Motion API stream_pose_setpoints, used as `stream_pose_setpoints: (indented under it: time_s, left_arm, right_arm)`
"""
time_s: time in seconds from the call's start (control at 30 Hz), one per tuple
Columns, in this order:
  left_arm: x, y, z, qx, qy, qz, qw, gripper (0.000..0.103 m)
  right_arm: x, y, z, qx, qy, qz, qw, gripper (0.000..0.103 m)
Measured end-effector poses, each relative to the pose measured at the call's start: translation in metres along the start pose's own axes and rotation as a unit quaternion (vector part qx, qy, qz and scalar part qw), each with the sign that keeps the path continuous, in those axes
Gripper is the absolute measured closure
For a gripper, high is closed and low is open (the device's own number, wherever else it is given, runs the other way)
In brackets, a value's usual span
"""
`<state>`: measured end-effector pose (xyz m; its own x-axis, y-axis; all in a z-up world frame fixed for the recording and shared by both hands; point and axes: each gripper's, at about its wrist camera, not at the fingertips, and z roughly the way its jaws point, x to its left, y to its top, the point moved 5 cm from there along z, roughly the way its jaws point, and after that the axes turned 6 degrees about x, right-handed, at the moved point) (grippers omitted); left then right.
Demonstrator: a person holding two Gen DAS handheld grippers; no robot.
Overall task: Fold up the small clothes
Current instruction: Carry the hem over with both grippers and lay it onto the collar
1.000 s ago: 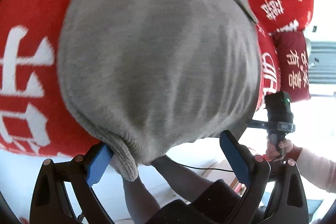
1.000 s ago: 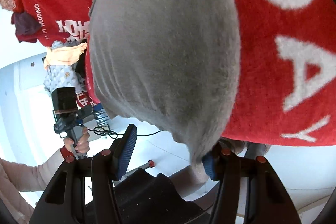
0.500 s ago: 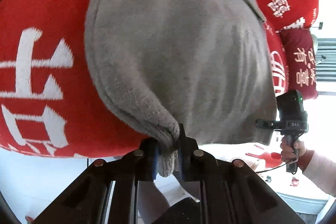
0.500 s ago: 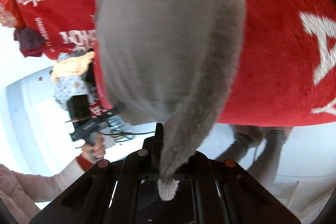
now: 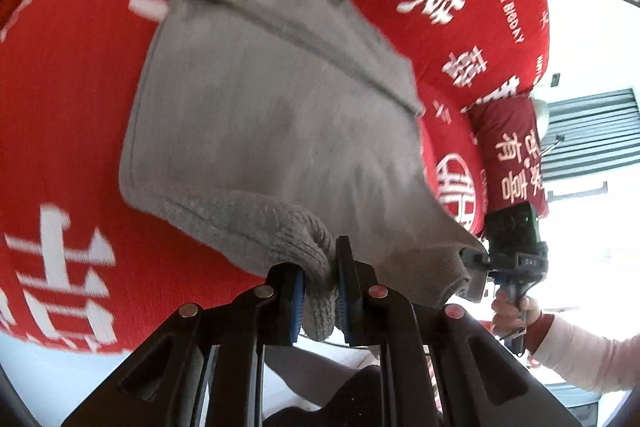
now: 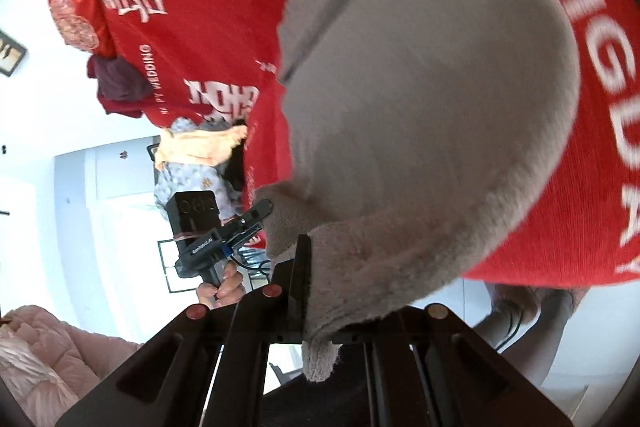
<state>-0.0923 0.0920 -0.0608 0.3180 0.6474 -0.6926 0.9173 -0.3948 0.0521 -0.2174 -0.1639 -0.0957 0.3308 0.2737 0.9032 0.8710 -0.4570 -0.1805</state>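
Spreading wide under everything is the red blanket [image 5: 72, 115], a soft bed for folding, printed with white Chinese characters and, toward two o'clock in the left view, "THE BIG DAY"; the right view shows part of "WEDDING". On it lies the grey knit garment [image 5: 272, 115], its near hem raised off the blanket, probably so it can be carried over in a fold. The left gripper [image 5: 320, 291] is clamped on the ribbed corner at six o'clock, and the right gripper [image 6: 316, 291] pinches the other corner.
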Motion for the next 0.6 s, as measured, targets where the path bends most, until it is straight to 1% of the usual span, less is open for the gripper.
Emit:
stream_pose_setpoints:
  time_s: [0.1,0.27,0.37,0.43,0.47,0.53,0.6]
  left_arm:
    - [-0.006,0.02,-0.009,-0.016,0.001,0.002,0.9999,0.088]
    - [-0.012,0.056,-0.023,-0.048,-0.002,-0.011,0.9988,0.088]
    - [-0.013,0.082,-0.032,-0.071,-0.006,-0.024,0.9972,0.088]
    - [-0.017,0.104,-0.035,-0.086,-0.007,-0.029,0.9958,0.088]
    - [-0.019,0.118,-0.036,-0.093,-0.003,-0.029,0.9952,0.088]
    - [-0.021,0.14,-0.035,-0.104,0.0,-0.032,0.9941,0.088]
    - [-0.021,0.163,-0.033,-0.115,-0.001,-0.04,0.9925,0.088]
  right_arm:
    - [0.017,0.014,-0.012,-0.016,0.006,-0.015,1.0,0.097]
    - [0.041,0.049,-0.033,-0.042,0.017,-0.035,0.998,0.097]
    - [0.053,0.085,-0.049,-0.056,0.025,-0.04,0.997,0.097]
    - [0.058,0.107,-0.057,-0.062,0.027,-0.042,0.997,0.097]
    - [0.062,0.124,-0.062,-0.065,0.027,-0.044,0.997,0.097]
    - [0.065,0.147,-0.068,-0.066,0.025,-0.045,0.996,0.097]
    - [0.066,0.178,-0.074,-0.065,0.022,-0.044,0.997,0.097]
